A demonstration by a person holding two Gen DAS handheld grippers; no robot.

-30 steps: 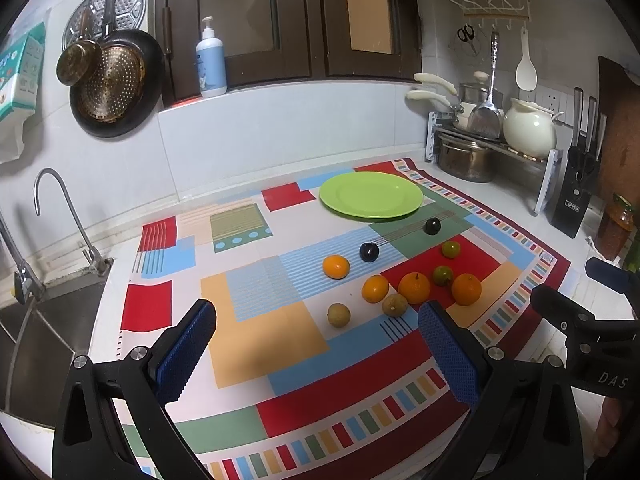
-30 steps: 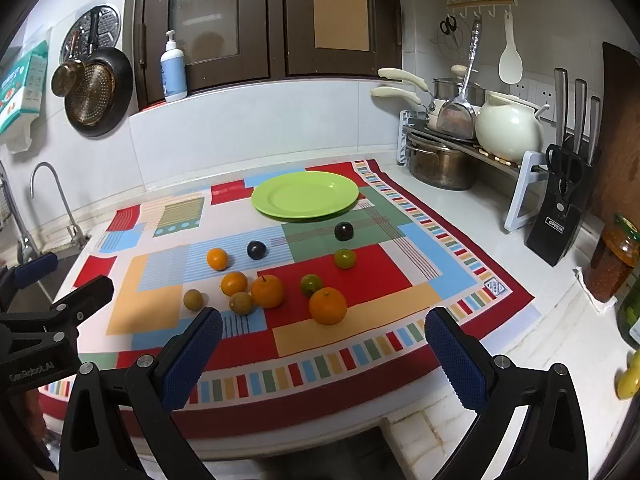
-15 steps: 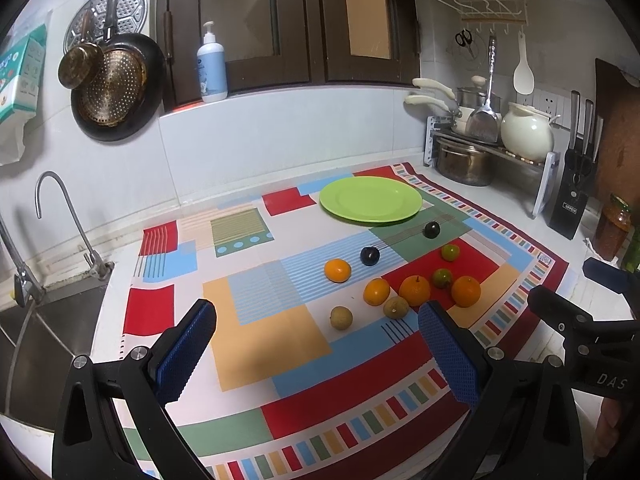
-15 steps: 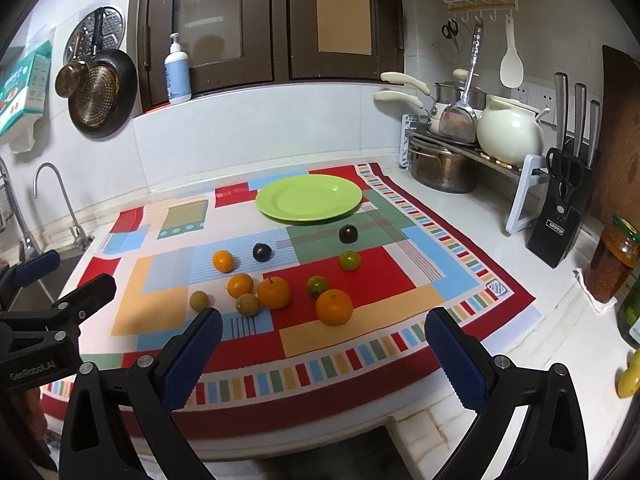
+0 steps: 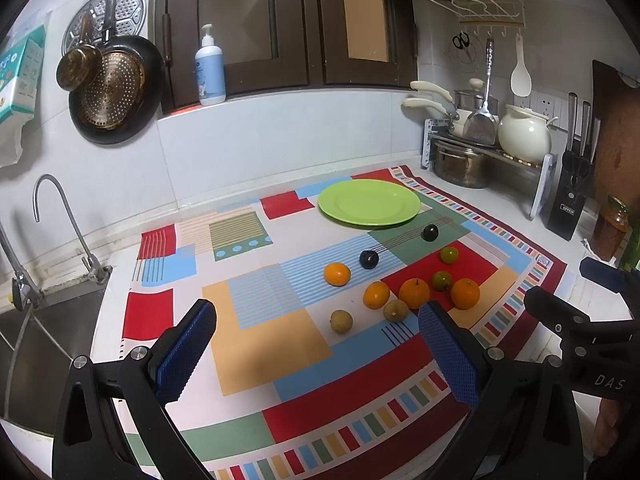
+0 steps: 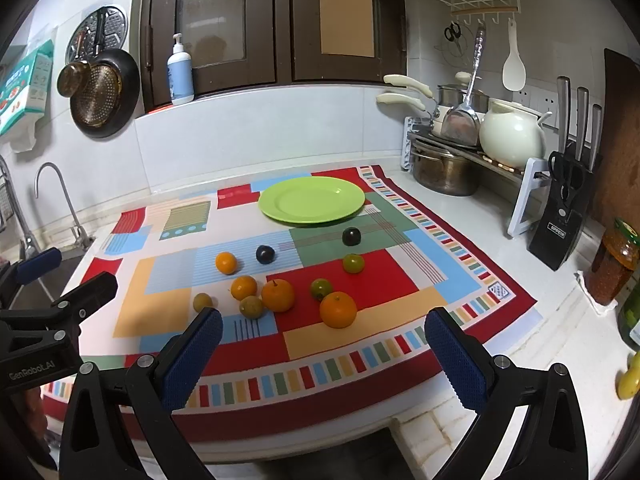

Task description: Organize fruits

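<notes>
The left gripper (image 5: 316,344) and right gripper (image 6: 322,350) both hang spread wide and hold nothing, at the near edge of the patterned cloth (image 6: 384,276). Since a second ago little has changed: both views have only crept slightly closer, so no grasp has begun. The fruits (image 6: 278,295) remain scattered on the cloth, well apart from the bare green plate (image 6: 280,216), probably their destination

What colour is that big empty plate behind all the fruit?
The plate is plain lime green, with nothing on it. The right wrist view shows it best.
</notes>
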